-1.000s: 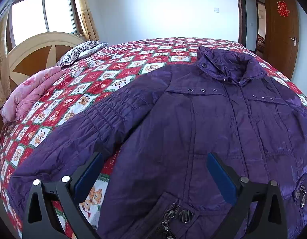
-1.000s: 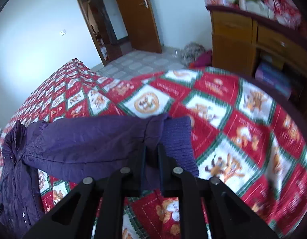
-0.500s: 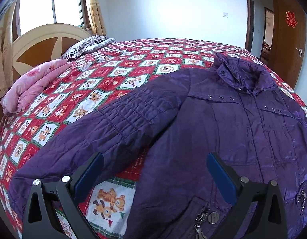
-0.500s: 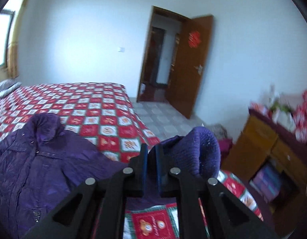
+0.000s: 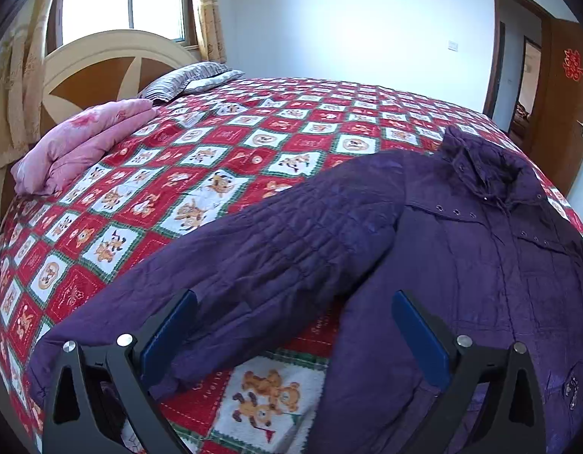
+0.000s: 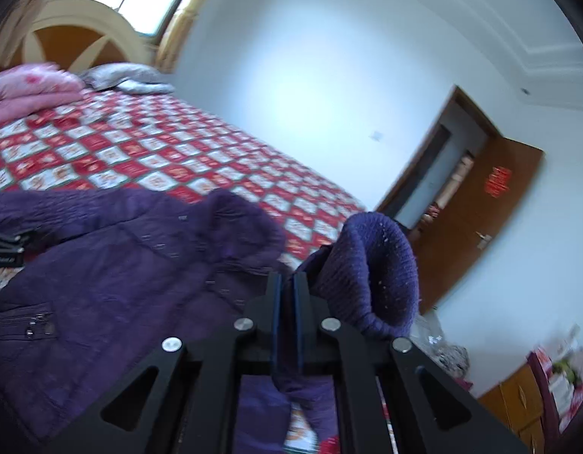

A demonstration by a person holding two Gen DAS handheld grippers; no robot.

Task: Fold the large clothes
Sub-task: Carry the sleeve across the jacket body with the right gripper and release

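A large purple padded jacket (image 5: 462, 265) lies face up on the bed, collar toward the far side. Its left sleeve (image 5: 253, 276) stretches toward the near left edge. My left gripper (image 5: 291, 314) is open, hovering over that sleeve and the gap beside the body. My right gripper (image 6: 286, 287) is shut on the other sleeve, near its knitted purple cuff (image 6: 371, 265), and holds it lifted above the jacket body (image 6: 113, 265).
The bed has a red and white patterned quilt (image 5: 215, 159). A folded pink blanket (image 5: 83, 140) and a striped pillow (image 5: 189, 79) lie by the headboard (image 5: 102, 60). An open wooden door (image 6: 477, 227) and a wooden cabinet (image 6: 518, 405) stand to the right.
My right gripper has lifted the sleeve cuff off the bed and swung it left over the jacket. My left gripper has shifted left, toward the left sleeve.
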